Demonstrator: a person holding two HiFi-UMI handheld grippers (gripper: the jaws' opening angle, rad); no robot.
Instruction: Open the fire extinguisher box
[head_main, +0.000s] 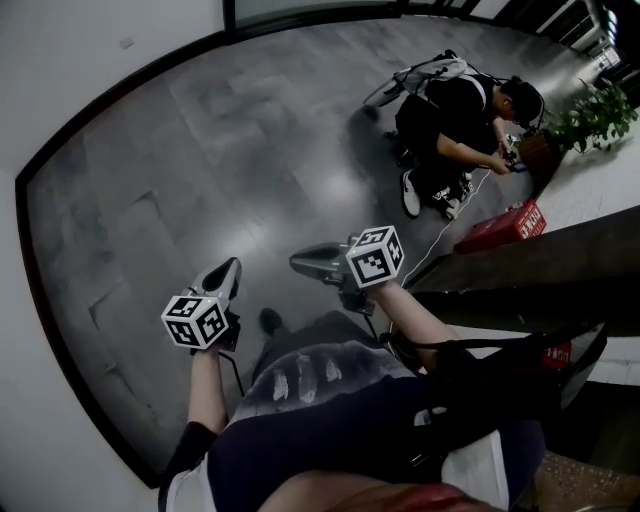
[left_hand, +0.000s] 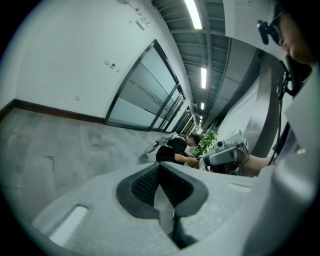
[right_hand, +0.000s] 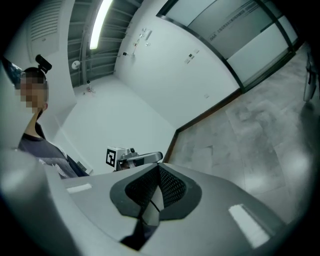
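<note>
The red fire extinguisher box lies on the grey floor at the right, against a dark ledge. It shows only in the head view. My left gripper hangs in the air well left of the box, its jaws shut and empty. My right gripper is held nearer the box but still apart from it, pointing left. Its jaws are also shut with nothing between them. Each gripper appears in the other's view: the right gripper and the left gripper.
A person crouches on the floor beyond the box, with a backpack behind. A potted plant stands at the far right. A thin cable runs across the floor. White walls with a dark skirting bound the left side.
</note>
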